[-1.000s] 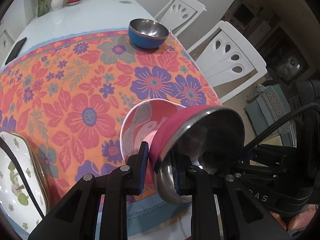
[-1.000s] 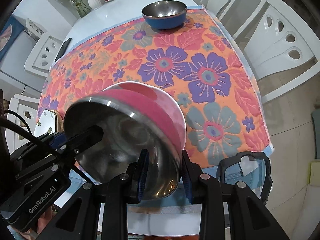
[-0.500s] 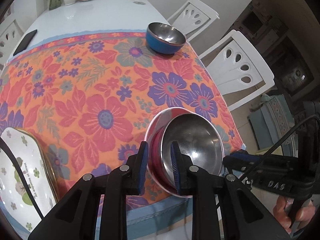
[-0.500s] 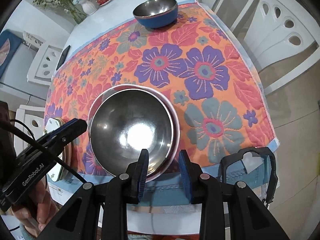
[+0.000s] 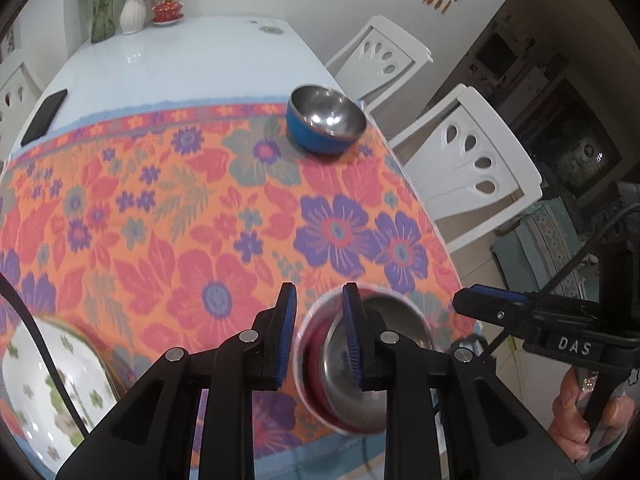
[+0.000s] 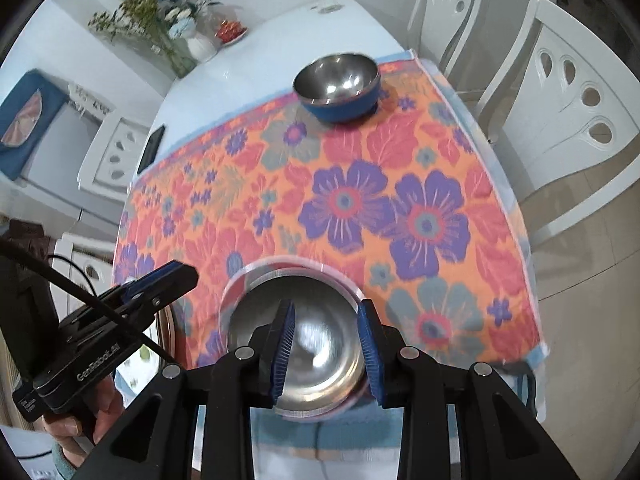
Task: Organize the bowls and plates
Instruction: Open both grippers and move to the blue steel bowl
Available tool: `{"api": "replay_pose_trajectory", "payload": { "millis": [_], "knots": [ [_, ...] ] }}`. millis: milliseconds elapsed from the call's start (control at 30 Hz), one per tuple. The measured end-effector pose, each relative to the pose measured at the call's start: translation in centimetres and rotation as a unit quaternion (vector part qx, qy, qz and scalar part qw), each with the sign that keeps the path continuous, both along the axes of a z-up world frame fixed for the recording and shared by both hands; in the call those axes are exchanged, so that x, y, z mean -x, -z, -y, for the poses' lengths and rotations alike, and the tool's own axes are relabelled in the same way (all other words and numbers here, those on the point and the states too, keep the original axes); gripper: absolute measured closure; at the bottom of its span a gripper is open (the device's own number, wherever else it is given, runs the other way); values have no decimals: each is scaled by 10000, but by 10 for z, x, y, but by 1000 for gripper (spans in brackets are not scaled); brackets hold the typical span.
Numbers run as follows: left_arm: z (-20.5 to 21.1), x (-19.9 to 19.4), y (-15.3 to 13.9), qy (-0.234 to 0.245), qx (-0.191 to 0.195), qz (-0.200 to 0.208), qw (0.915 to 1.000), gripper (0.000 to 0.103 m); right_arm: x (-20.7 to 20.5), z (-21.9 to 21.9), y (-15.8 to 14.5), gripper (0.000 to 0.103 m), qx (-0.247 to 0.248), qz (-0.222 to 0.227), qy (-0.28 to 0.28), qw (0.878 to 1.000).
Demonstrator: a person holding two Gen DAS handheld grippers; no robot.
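We saw a table under a floral cloth (image 5: 168, 216), with two nested bowls at its near edge: a steel-lined pink bowl (image 6: 304, 344) sat inside a slightly wider pink-and-white bowl (image 6: 240, 284). A blue bowl (image 5: 324, 124), steel inside, stood at the far end of the cloth, well apart from the stack and straight ahead of it in both views. A white plate (image 5: 48, 392) w/ green leaf print lay at the near left edge.

Both grippers hung over the stack w/ nothing between their pads. The left gripper (image 5: 320, 336) had its jaws parted, and one finger overlapped the stack's left rim in its view — we couldn't tell if it touched. The right gripper (image 6: 326, 348) was spread wider, and in its view the fingers fell across the right part of the steel bowl; whether they straddled the rim we couldn't tell.

As we judged it, the next move turned on the blue bowl. It lay directly forward along both grippers' fingers, toward the table's right side, so the right hand looked the nearer and better placed to fetch it. A round bowl has no long axis — any point on the rim would serve for a pinch.
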State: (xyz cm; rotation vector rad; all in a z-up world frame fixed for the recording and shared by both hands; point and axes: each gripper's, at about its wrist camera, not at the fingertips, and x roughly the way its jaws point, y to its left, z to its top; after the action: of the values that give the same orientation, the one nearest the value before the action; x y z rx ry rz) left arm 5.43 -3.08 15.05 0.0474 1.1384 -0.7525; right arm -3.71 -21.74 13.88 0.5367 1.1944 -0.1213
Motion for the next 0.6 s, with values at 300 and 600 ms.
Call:
{"api": "replay_pose_trajectory", "payload": {
  "millis": [300, 600],
  "knots": [
    [35, -63, -18, 20, -199, 560, 9982, 68, -56, 58, 3, 65, -288, 124, 641, 9974],
    [85, -152, 5, 93, -50, 216, 9997, 68, -136, 99, 24, 51, -248, 269, 895, 9953]
  ]
}}
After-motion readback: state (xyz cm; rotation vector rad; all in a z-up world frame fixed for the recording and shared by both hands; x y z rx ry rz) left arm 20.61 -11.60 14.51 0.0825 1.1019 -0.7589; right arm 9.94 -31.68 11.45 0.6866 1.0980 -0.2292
